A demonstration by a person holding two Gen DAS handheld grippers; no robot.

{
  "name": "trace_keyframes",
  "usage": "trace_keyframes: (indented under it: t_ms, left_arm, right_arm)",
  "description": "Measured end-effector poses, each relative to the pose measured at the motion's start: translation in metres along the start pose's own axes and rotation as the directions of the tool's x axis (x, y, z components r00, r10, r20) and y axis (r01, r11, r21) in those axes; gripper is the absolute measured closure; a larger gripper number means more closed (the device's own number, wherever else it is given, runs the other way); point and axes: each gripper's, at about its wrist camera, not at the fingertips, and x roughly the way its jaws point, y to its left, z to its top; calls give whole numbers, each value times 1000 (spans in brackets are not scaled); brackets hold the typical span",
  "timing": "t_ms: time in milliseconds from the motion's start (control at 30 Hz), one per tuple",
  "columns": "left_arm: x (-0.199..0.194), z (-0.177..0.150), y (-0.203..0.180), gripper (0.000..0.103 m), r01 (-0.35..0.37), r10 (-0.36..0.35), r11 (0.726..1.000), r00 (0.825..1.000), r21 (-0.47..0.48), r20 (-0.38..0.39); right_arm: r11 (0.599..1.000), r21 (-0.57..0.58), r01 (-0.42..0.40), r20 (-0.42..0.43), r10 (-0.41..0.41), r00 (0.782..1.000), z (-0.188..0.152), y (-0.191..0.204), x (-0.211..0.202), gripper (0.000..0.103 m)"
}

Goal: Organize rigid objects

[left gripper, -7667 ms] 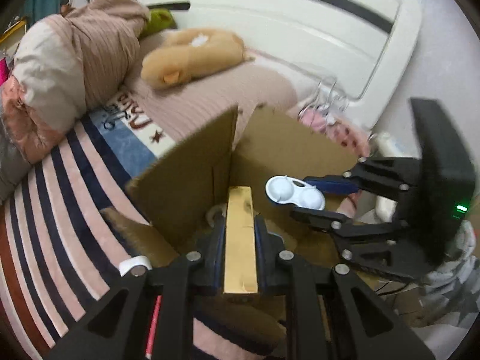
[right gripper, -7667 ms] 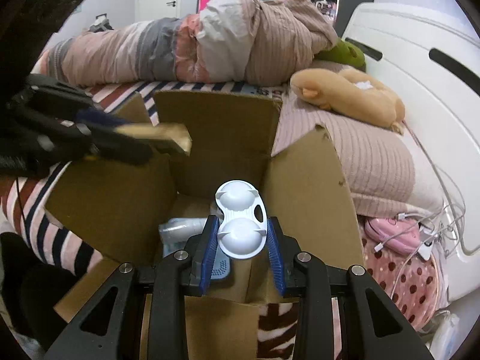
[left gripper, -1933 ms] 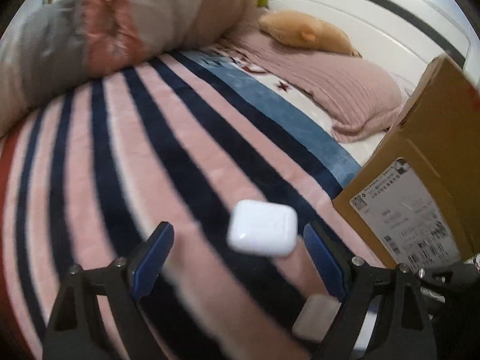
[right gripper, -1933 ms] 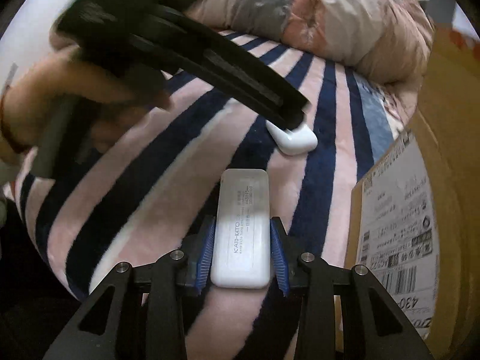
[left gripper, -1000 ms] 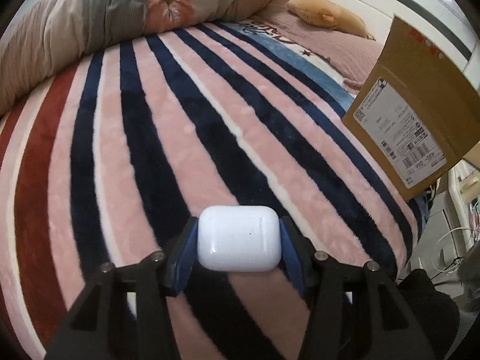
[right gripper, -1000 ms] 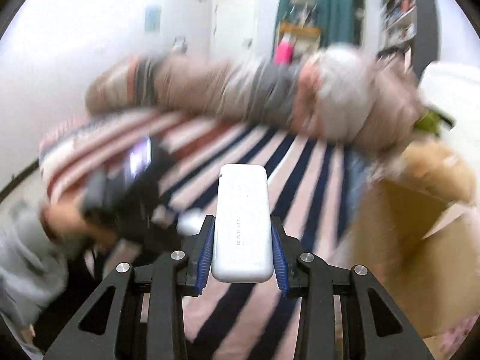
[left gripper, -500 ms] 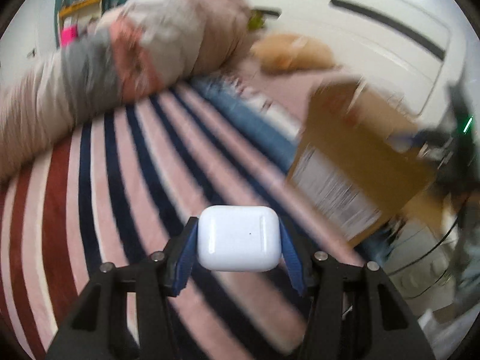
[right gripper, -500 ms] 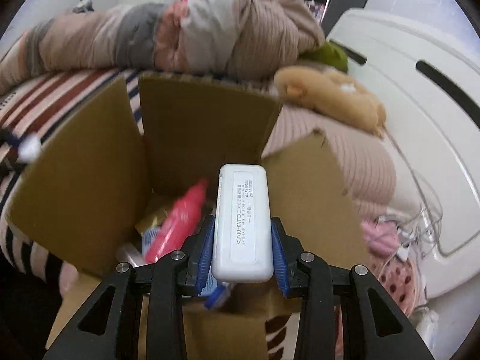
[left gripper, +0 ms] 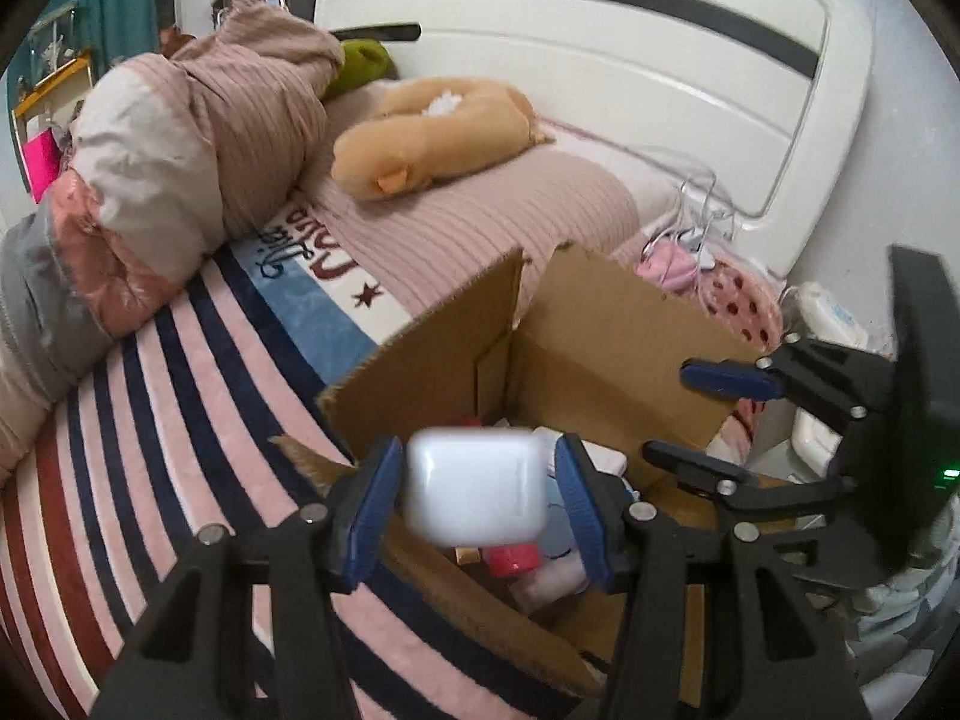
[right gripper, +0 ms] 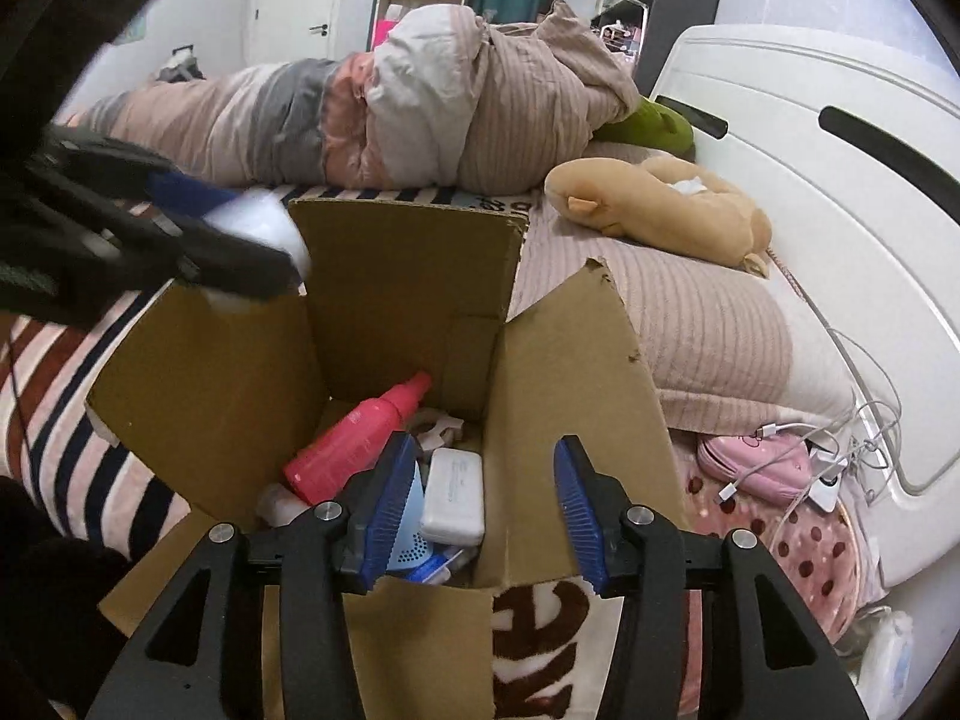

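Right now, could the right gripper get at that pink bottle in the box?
Probably yes: the right gripper hangs open over the open cardboard box, and the pink bottle lies uncovered on top, just left of it.

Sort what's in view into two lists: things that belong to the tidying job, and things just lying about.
Job:
- white earbud case, between the left tool's pads
- cardboard box
- white flat case and pink bottle, inside the box
- right tool, open above the box

Lying about:
- plush toy
- bundled duvet
- striped blanket
- charging cables
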Motion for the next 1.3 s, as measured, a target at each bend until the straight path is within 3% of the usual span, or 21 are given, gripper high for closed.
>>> trace_keyframes:
  t_ms: [67,133,300,500,600,700,800,900,967,1033,1167,1300]
  left_arm:
    - [3,-2,-3,47,-18,18,1000,1000,6,-6]
    - [2,-4,-4,34,-37,37,999,999,11,1]
    - [-18,-9,3,17,-68,68,998,996,1,64]
    - [-68,-26,14,2,-119,135,988,974,-96,181]
    - [-98,-42,16,1,-159,195,975,947,-157,255]
    - [-121,-59,19,1,-229,291,946,911,-230,291]
    - [-136,-76,26,1,-287,378,906,879,-310,292]
    - [-150,-95,39,1,-334,473,847,829,-414,299]
    - [-154,-106,47,1,-346,502,818,819,-459,278]
    - [-156,-115,53,1,-352,520,798,811,-489,266]
    - [-159,-127,65,1,-367,550,767,799,-526,244]
    - [-164,-132,69,1,-376,566,753,789,-540,240]
  right_arm:
    - [1000,2,-7,-2,7,1000,-1,-2,1,58]
    - [1000,1,-19,3,19,1000,-2,-2,0,56]
    - [1000,-7,-29,16,29,999,0,3,-3,52]
    - [997,-32,-74,93,77,993,9,7,-14,34]
    - [991,-43,-129,173,134,976,18,6,-28,13]
    - [983,-61,-173,290,183,939,27,5,-48,3]
    - [972,-115,-203,413,233,880,33,9,-71,0]
    - [955,-139,-262,455,297,840,38,12,-83,0]
    - [938,-148,-313,466,345,815,40,14,-86,0]
    - [930,-160,-331,465,367,806,42,17,-86,0]
    - [926,-183,-331,437,378,816,40,30,-79,0]
    - [918,-184,-352,423,398,814,39,35,-73,0]
